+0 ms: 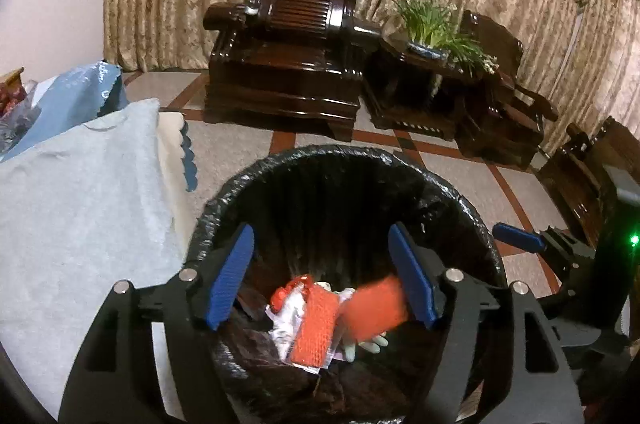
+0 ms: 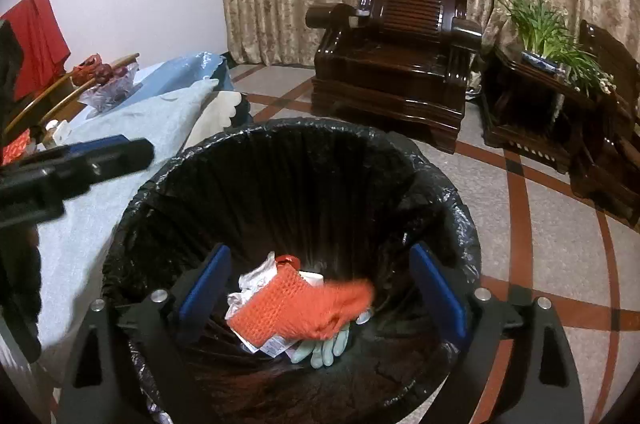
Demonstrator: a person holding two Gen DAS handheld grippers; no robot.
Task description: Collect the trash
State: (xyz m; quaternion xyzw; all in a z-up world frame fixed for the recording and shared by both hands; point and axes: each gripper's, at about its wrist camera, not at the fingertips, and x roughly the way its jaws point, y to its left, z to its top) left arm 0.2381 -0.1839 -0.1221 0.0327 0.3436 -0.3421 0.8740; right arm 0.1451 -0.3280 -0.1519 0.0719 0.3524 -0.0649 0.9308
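A round bin lined with a black bag [image 1: 304, 159] [image 2: 280, 131] stands on the floor below both grippers. Inside lie orange net pieces [image 1: 316, 324] [image 2: 296, 308], crumpled silver wrappers [image 1: 286, 316] [image 2: 250, 284] and a pale green glove [image 2: 326, 346]. One orange piece [image 1: 374, 306] is blurred in the left wrist view. My left gripper [image 1: 322, 276] is open over the bin's mouth, holding nothing. My right gripper [image 2: 322, 298] is open over the bin too, holding nothing. The left gripper's finger shows in the right wrist view [image 2: 100, 155].
A table with a light blue cloth [image 1: 80, 183] [image 2: 120, 135] stands left of the bin, with bags and clutter on it. A dark wooden armchair [image 1: 288, 55] [image 2: 400, 55], a side table with a plant [image 1: 432, 23] [image 2: 548, 35] and curtains stand behind.
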